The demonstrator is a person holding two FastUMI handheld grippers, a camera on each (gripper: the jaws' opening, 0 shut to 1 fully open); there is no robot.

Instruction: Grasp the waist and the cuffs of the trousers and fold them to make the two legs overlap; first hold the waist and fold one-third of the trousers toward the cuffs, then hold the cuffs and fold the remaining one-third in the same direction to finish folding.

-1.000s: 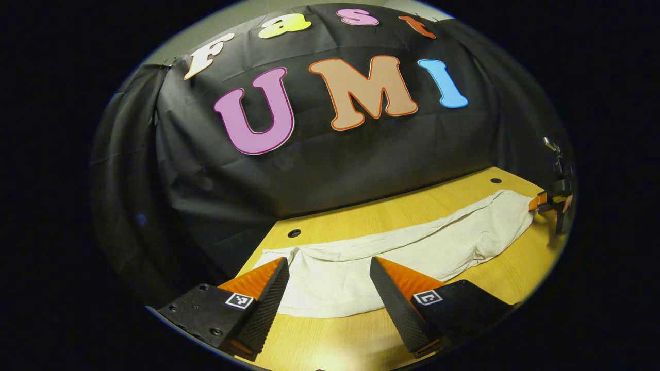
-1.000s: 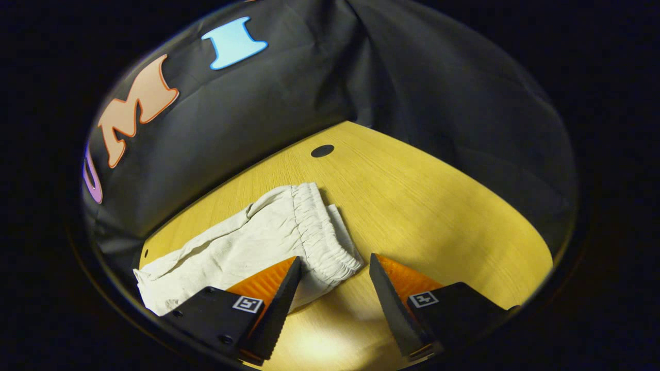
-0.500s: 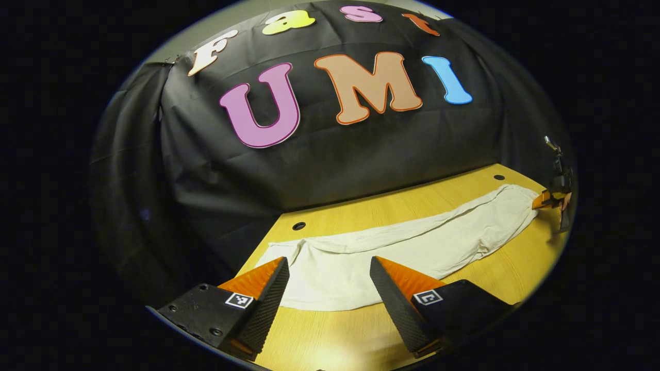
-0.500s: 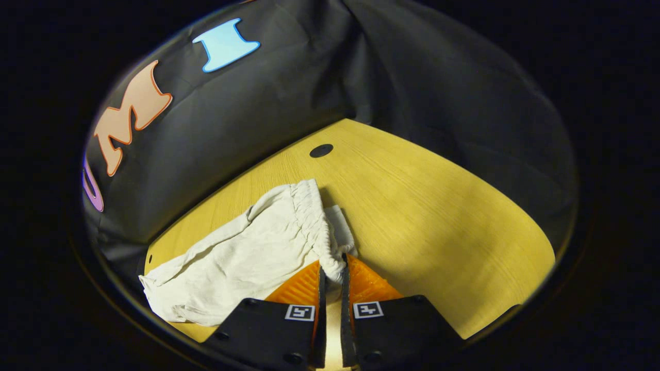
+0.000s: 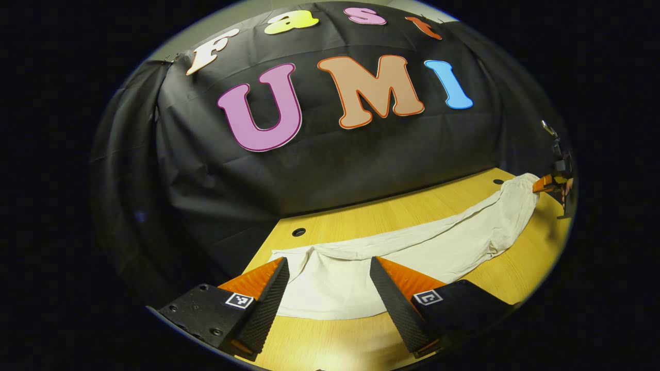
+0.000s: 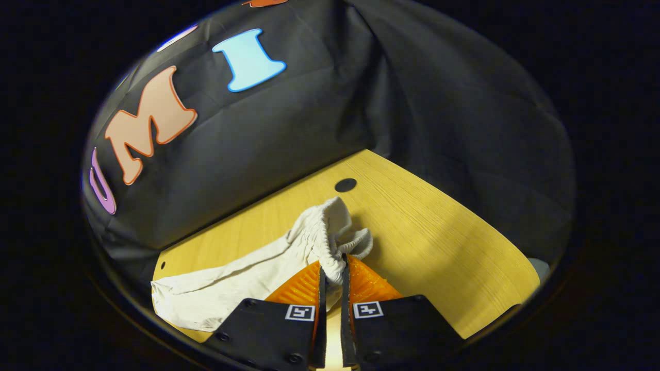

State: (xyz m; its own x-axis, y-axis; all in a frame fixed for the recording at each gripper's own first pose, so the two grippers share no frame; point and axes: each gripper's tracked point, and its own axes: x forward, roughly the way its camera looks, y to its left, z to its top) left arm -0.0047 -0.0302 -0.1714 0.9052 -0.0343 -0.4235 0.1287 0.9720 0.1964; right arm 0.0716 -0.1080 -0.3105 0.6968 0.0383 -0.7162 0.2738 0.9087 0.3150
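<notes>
While right gripper clamps elastic waist, both fingers pressed on bunched band, fabric lifted just ahead of tips. Trousers stretch flat across table, cuff end lying between and just beyond left gripper fingers, spread wide, holding nothing. Judgement: leg-overlap fold starting. Advice: lower left onto near cuff edge, pinch both layers, then raise both ends level, carry together away from grippers, keeping cloth taut to avoid sag.
</notes>
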